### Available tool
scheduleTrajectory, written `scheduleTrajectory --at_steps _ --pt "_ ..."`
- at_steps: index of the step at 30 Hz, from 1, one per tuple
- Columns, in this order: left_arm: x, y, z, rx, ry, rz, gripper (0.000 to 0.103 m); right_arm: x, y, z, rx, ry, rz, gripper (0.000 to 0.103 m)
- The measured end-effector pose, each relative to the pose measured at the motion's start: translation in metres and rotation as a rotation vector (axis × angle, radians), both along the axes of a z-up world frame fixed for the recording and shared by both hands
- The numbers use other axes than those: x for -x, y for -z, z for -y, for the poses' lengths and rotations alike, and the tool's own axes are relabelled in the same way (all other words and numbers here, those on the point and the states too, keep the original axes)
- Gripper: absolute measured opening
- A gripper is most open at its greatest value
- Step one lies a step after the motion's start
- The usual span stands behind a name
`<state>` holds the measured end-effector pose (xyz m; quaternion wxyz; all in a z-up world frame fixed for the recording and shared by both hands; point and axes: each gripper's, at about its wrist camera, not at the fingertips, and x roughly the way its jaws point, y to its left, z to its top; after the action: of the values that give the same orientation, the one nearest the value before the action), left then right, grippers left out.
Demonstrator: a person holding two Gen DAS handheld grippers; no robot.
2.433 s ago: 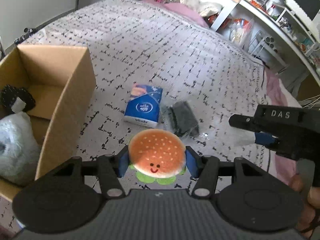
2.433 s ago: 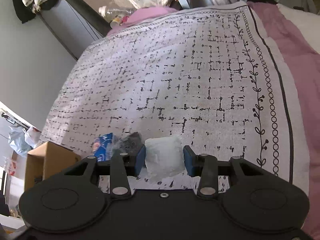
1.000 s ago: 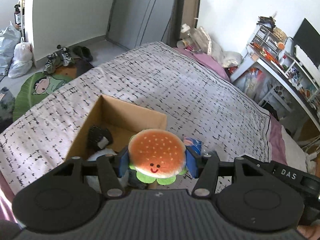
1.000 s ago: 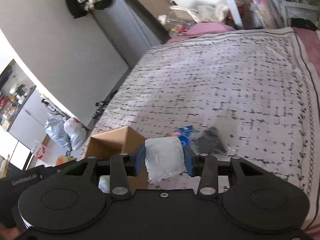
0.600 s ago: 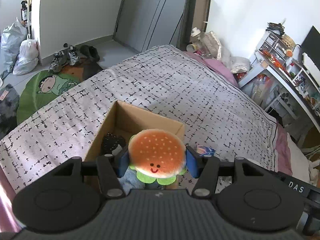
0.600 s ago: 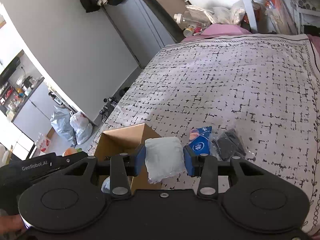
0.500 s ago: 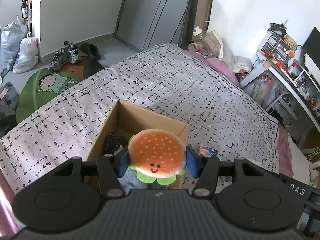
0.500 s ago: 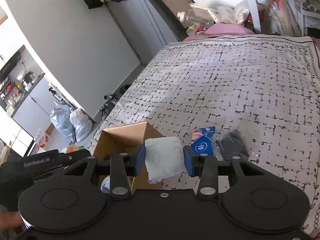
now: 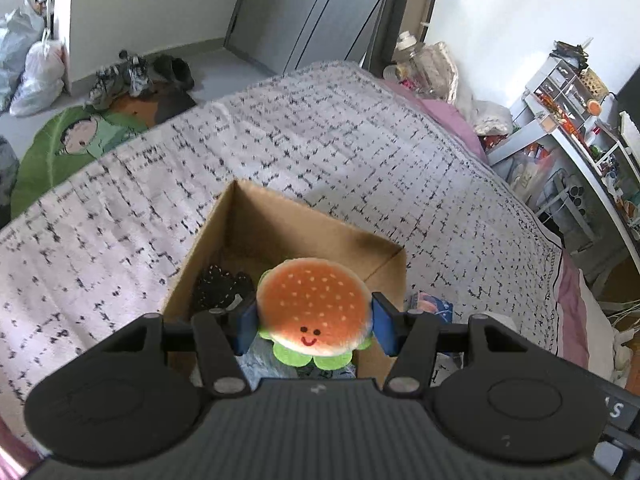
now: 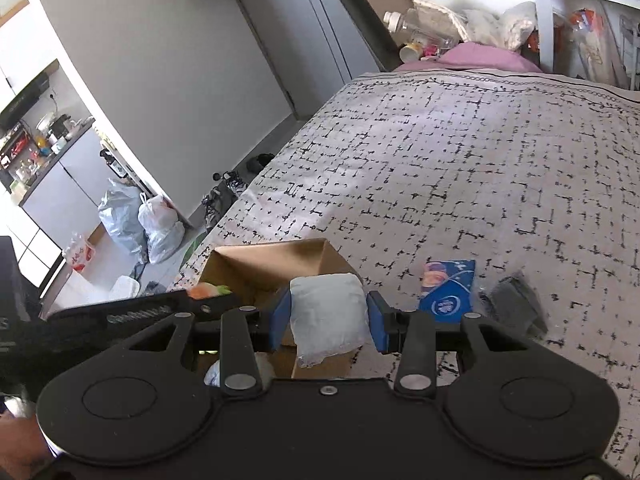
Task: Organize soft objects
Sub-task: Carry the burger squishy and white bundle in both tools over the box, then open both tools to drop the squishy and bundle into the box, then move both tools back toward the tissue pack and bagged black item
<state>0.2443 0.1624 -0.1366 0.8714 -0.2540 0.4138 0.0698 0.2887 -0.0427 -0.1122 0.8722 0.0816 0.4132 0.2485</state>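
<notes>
A big bed (image 9: 360, 152) with a white cover printed in black marks is filling most of both views. On the cover a brown cardboard box (image 9: 280, 232) is standing open, and both grippers are hanging above it.

The left gripper (image 9: 314, 326) is holding a round burger toy (image 9: 314, 308) with a small smiling face; its jaws are closed on the two sides of the toy, over the inside of the box. In the right wrist view the same toy (image 10: 206, 291) is showing as a small orange and green spot at the tip of the left gripper (image 10: 208, 296), above the box (image 10: 272, 264).

The right gripper (image 10: 328, 320) is gripping a pale soft packet (image 10: 328, 316); its jaws are pressing it from both sides, above the right edge of the box.

Inside the box a black fluffy thing (image 9: 220, 286) is lying near the left wall, and something pale grey is lying below the toy; I cannot tell what it is.

Just beside the box, on the cover, a blue tissue pack (image 10: 448, 292) is lying flat. Near it, further right, a dark folded cloth in clear wrap (image 10: 514, 304) is lying.
</notes>
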Motion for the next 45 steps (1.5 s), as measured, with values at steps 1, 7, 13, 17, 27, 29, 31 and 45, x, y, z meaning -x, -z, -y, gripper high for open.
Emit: scheduleTrajectory --at_steps 1,7,13,17,27,29,31,45 --pt "-0.002 0.004 -0.001 0.005 0.0 -0.008 0.057 -0.001 0.001 -0.004 0.003 -0.003 0.003 0.041" --pt "-0.007 0.018 -0.016 0.033 -0.022 -0.039 0.062 -0.008 0.01 -0.029 0.015 -0.019 -0.009 0.041" --pt "-0.005 0.019 -0.038 0.055 -0.068 -0.04 0.062 -0.013 0.017 -0.053 0.04 -0.034 -0.007 0.041" --pt "-0.005 0.017 -0.048 0.075 -0.06 -0.033 0.062 -0.015 0.018 -0.06 0.026 -0.041 -0.017 0.05" --pt "-0.004 0.007 -0.044 0.066 -0.049 -0.04 0.067 -0.011 0.011 -0.041 0.077 0.023 -0.03 0.064" --pt "-0.002 0.003 -0.041 0.062 -0.042 -0.034 0.07 -0.01 0.007 -0.032 0.09 0.037 -0.036 0.067" --pt "0.0 -0.002 -0.036 0.054 -0.036 -0.031 0.073 -0.009 0.003 -0.02 0.087 0.054 -0.039 0.07" --pt "0.005 -0.03 0.003 0.035 0.017 -0.005 0.086 -0.008 -0.029 0.046 0.073 0.124 -0.022 0.096"
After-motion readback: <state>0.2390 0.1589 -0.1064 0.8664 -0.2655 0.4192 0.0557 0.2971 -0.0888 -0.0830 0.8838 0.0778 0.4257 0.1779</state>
